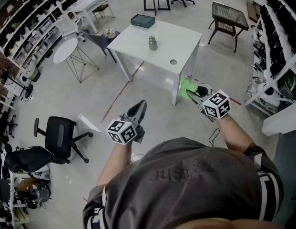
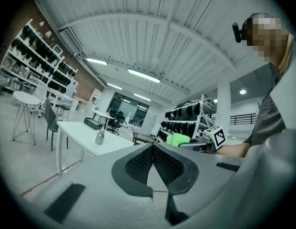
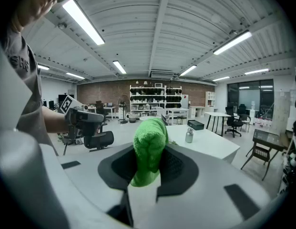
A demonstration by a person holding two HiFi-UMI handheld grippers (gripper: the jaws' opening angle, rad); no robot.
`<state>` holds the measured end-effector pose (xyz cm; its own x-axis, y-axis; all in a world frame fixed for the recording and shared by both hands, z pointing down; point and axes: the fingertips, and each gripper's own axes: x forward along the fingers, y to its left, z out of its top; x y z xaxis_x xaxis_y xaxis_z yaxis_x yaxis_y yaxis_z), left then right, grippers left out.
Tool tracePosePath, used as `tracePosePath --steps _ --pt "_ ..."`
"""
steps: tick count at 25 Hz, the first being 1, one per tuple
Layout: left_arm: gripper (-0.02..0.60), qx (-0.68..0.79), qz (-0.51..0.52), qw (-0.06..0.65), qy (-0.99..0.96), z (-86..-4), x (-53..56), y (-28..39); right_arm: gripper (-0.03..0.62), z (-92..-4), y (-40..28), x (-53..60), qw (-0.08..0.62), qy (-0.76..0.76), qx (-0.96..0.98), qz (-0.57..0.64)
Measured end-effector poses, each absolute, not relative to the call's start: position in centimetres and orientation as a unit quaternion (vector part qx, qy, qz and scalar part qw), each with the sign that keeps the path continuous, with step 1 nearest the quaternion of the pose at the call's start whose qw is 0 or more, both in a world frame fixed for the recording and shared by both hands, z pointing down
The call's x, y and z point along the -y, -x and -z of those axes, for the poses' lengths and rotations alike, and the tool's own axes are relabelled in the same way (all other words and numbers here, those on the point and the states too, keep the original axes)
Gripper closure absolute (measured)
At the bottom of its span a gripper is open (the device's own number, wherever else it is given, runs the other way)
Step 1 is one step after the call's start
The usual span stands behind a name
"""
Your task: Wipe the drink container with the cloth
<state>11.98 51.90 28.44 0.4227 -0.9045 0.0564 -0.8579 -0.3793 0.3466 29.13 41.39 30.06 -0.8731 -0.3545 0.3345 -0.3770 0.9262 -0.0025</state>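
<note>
Bright, even light from ceiling strip lamps (image 3: pixel 83 20), glaring at eleven and two o'clock in the right gripper view, leaves only faint shadows beneath the counter (image 1: pixel 162 56), while both gripper views bulge fisheye-fashion, blacken at the rims and blur nearest the lens.
</note>
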Motion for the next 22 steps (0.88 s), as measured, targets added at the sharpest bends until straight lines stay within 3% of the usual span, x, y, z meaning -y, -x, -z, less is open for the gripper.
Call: tracePosePath --steps 22 --pt "0.578 0.561 0.063 0.155 -0.810 -27.6 -48.7 -16.7 0.500 -29.0 -33.5 -38.0 0.154 -0.163 0.974 -0.024"
